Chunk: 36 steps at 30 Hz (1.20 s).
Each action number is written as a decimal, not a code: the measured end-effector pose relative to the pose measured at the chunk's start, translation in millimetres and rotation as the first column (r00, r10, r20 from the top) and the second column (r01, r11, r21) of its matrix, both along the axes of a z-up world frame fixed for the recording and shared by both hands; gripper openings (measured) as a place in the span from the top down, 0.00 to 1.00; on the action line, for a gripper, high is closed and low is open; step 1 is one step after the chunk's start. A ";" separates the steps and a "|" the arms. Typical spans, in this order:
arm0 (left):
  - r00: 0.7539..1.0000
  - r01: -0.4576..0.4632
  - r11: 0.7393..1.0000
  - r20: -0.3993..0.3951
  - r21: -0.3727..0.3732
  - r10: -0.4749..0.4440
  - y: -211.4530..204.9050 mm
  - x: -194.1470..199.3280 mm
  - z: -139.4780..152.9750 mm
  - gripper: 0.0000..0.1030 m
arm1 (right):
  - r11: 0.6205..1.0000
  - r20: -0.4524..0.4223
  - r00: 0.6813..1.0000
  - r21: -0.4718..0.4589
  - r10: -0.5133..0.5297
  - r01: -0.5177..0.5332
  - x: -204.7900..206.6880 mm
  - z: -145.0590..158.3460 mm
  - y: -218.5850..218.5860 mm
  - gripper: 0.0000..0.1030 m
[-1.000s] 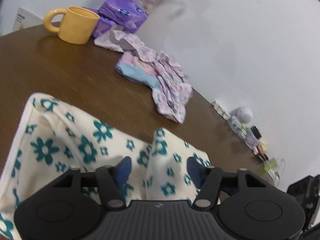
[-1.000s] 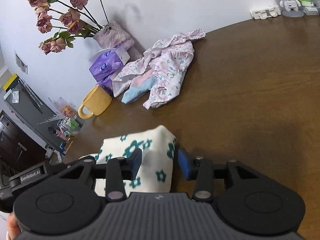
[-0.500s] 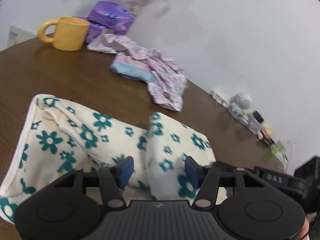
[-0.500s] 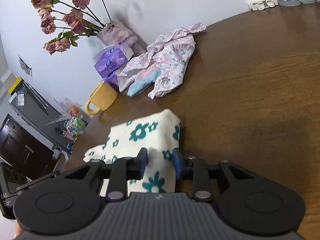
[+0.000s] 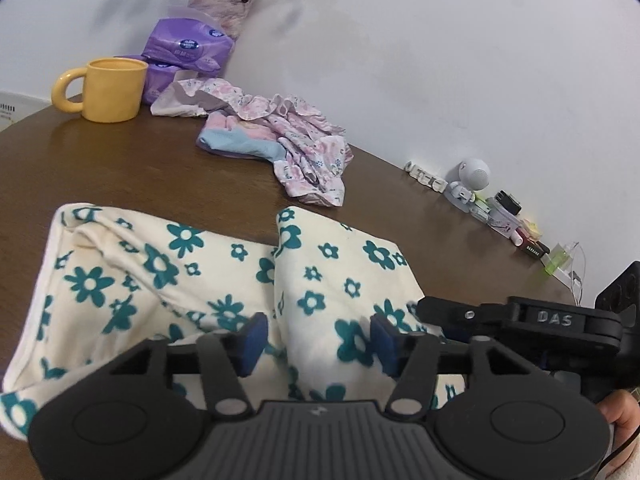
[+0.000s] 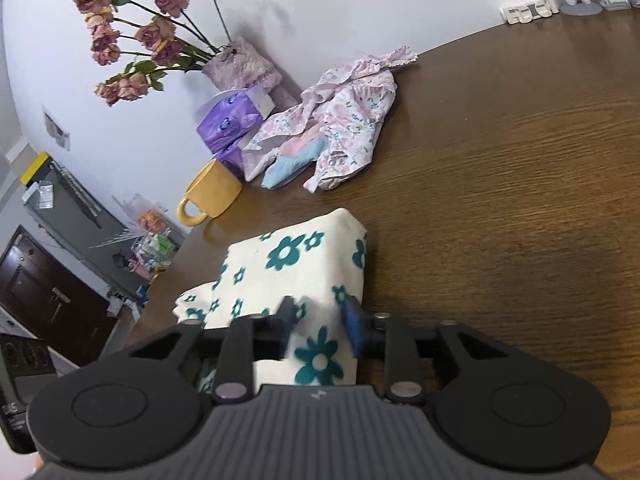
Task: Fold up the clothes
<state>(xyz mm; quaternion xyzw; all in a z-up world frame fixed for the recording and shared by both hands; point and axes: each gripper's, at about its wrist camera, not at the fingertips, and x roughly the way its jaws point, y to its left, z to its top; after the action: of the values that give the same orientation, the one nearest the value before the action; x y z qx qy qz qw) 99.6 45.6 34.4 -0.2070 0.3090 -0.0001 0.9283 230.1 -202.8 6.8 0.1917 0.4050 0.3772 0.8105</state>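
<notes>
Cream cloth with teal flowers [image 5: 328,276] lies on brown worktop [image 5: 120,168], folded into thick bundle, raised fold down middle. My left gripper [image 5: 316,338] wide, straddling that fold. My right gripper [image 6: 318,330] narrow, pinching cloth's near edge. Left view alone shows right gripper's side; right view alone shows dried roses [image 6: 132,40] above yellow mug [image 6: 212,192].

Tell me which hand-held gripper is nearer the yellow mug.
Left, as far as these views show. The left hand-held gripper sits at the floral cloth's mug-side half; the right hand-held gripper is at the cloth's far end. Neither is close to the yellow mug.
</notes>
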 end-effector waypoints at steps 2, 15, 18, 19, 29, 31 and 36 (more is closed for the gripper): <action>1.000 0.025 0.999 0.006 0.021 -0.025 -4.6 -4.4 1.7 0.49 | 1.000 0.004 1.000 -0.002 0.006 -0.006 -4.5 0.6 -2.9 0.65; 0.994 0.106 0.989 0.022 0.102 -0.108 -9.4 -13.2 1.0 0.47 | 1.000 -0.030 1.000 0.024 0.006 -0.005 -8.8 -4.4 -9.3 0.61; 0.993 0.115 0.988 0.009 0.099 -0.117 -11.9 -18.0 2.7 0.45 | 1.000 -0.024 1.000 0.018 0.008 -0.008 -12.4 -3.0 -13.4 0.61; 0.993 0.120 0.988 0.004 0.100 -0.121 -13.0 -19.5 3.0 0.46 | 1.000 -0.028 0.999 0.016 0.016 -0.016 -14.1 -3.8 -13.8 0.61; 0.992 0.125 0.991 0.009 0.052 -0.126 -7.6 -22.8 0.7 0.42 | 0.999 0.006 1.000 -0.013 0.029 -0.029 -29.1 -3.7 -17.2 0.63; 0.992 0.122 0.991 0.009 0.055 -0.123 -7.5 -25.8 2.6 0.40 | 0.999 0.018 0.999 -0.021 0.027 -0.027 -33.2 -2.3 -20.2 0.61; 0.987 0.158 0.985 -0.006 0.071 -0.158 -12.9 -27.8 1.9 0.70 | 0.999 0.022 0.999 -0.031 0.042 -0.041 -43.6 -1.9 -25.2 0.82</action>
<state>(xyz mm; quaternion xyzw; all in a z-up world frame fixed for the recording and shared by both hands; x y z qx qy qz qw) 71.8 32.7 36.4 -0.1486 0.3244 -0.0624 0.9321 186.4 -228.0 5.0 0.1667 0.4054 0.3898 0.8099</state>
